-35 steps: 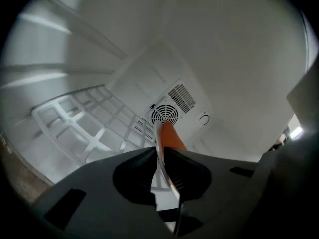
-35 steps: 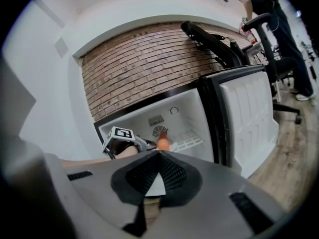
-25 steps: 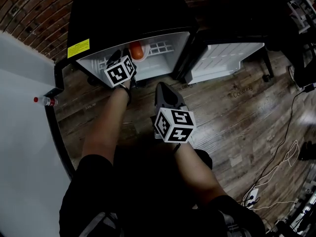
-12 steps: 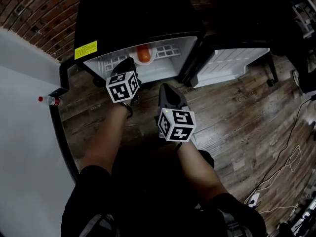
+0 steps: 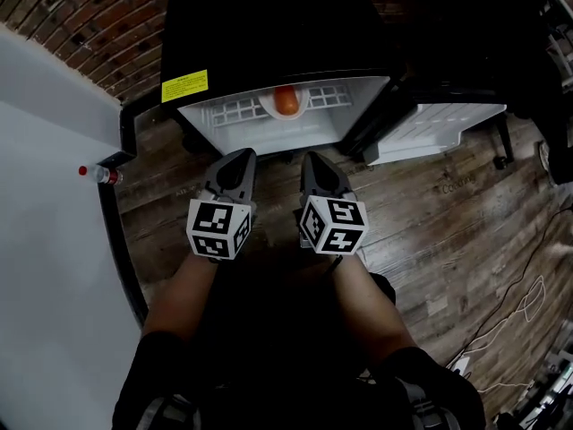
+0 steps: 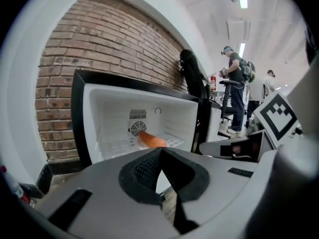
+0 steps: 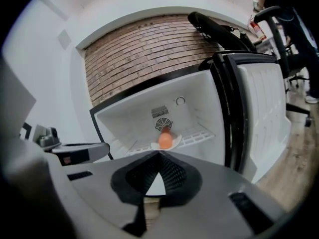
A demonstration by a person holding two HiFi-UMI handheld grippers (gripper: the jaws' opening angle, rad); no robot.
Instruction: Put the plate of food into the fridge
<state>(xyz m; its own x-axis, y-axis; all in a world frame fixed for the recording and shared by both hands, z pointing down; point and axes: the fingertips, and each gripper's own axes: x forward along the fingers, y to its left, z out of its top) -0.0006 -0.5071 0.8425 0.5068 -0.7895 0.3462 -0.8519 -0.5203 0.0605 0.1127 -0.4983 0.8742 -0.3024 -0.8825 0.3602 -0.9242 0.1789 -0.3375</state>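
Orange food (image 5: 286,101) inside fridge (image 5: 224,116), left gripper (image 5: 237,156) withdrawn beside right gripper (image 5: 313,158)

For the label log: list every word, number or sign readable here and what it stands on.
Nothing reads clearly.
Yellow sticker on the fridge top: print too small.
Faint writing on the floor: blurred.
Cubes on the left claw and right claw: square patterns, no words.

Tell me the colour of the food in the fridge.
Orange food; the right gripper view shows it best.
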